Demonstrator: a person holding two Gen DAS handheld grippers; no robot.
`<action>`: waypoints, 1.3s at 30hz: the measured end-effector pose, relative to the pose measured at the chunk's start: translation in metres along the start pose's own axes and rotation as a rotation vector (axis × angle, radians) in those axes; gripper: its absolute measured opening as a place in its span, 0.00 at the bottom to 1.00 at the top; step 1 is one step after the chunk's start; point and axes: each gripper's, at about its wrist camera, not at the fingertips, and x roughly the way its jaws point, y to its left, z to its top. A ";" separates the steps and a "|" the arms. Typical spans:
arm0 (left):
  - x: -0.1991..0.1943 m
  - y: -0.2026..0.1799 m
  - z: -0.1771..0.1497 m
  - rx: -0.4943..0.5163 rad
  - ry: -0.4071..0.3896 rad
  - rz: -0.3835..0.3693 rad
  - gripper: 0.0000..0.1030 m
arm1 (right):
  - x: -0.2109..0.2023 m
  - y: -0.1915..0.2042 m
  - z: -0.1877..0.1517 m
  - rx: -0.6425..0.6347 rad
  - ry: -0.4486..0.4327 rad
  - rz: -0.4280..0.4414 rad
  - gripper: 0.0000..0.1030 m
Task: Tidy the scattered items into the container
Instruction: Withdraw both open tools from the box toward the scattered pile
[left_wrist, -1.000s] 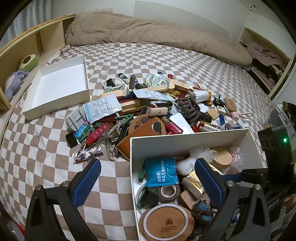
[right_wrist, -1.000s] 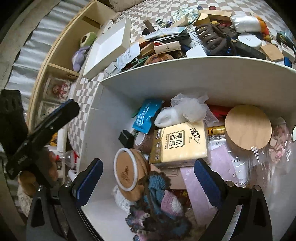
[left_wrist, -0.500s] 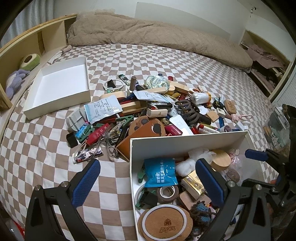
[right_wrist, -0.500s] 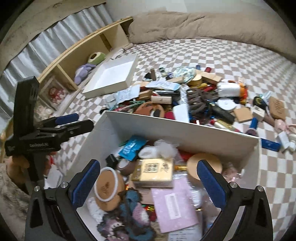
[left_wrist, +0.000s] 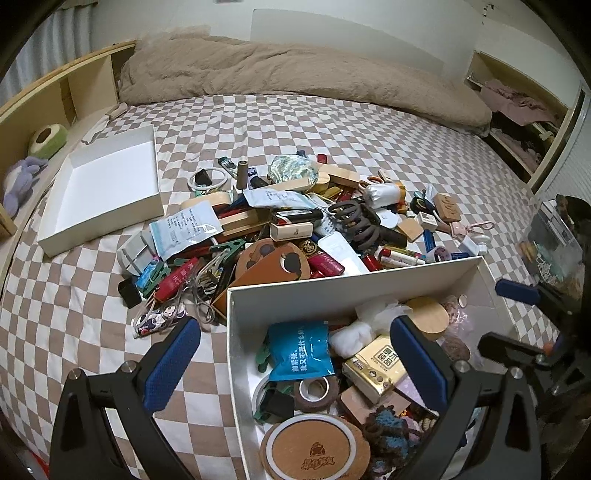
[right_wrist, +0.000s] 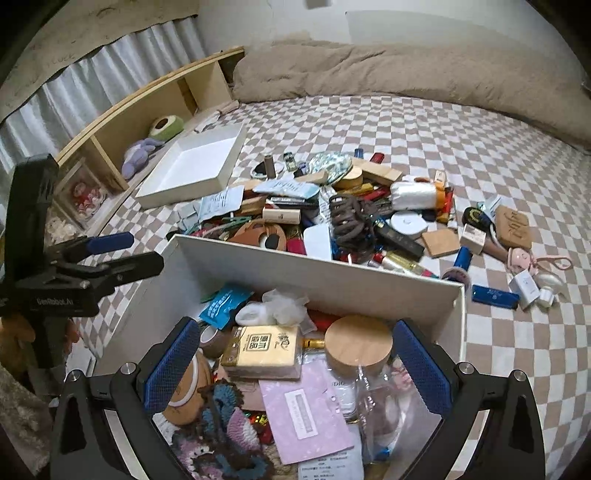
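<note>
A white box (left_wrist: 332, 291) (right_wrist: 314, 277) sits at the near edge of the checkered bed, holding a blue packet (left_wrist: 301, 349), a yellow tissue pack (right_wrist: 264, 349), a wooden lid (right_wrist: 358, 341), a cork coaster (left_wrist: 316, 448) and crochet pieces. Behind it lies a heap of scattered items (left_wrist: 295, 229) (right_wrist: 351, 218): brown hair claw (left_wrist: 356, 223), paper packets, pens, lipsticks. My left gripper (left_wrist: 291, 360) is open and empty over the box's left wall. My right gripper (right_wrist: 295, 363) is open and empty above the box contents.
An empty white box lid (left_wrist: 103, 184) (right_wrist: 192, 170) lies at the far left of the bed. A wooden shelf (right_wrist: 147, 110) with soft toys runs along the left. A beige duvet (left_wrist: 295, 70) lies at the bed's far side.
My right gripper has lifted and tilted up from looking down into the box to facing the heap. My left gripper has risen slightly. Both stay open.
</note>
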 end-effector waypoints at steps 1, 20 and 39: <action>0.000 0.000 0.000 -0.001 0.000 -0.002 1.00 | -0.001 -0.001 0.001 0.000 -0.006 -0.003 1.00; -0.001 0.001 0.001 -0.006 -0.019 0.019 1.00 | -0.021 -0.028 0.011 0.012 -0.089 -0.154 1.00; -0.004 0.039 0.004 -0.046 -0.057 0.072 1.00 | -0.052 -0.103 0.020 0.196 -0.165 -0.207 1.00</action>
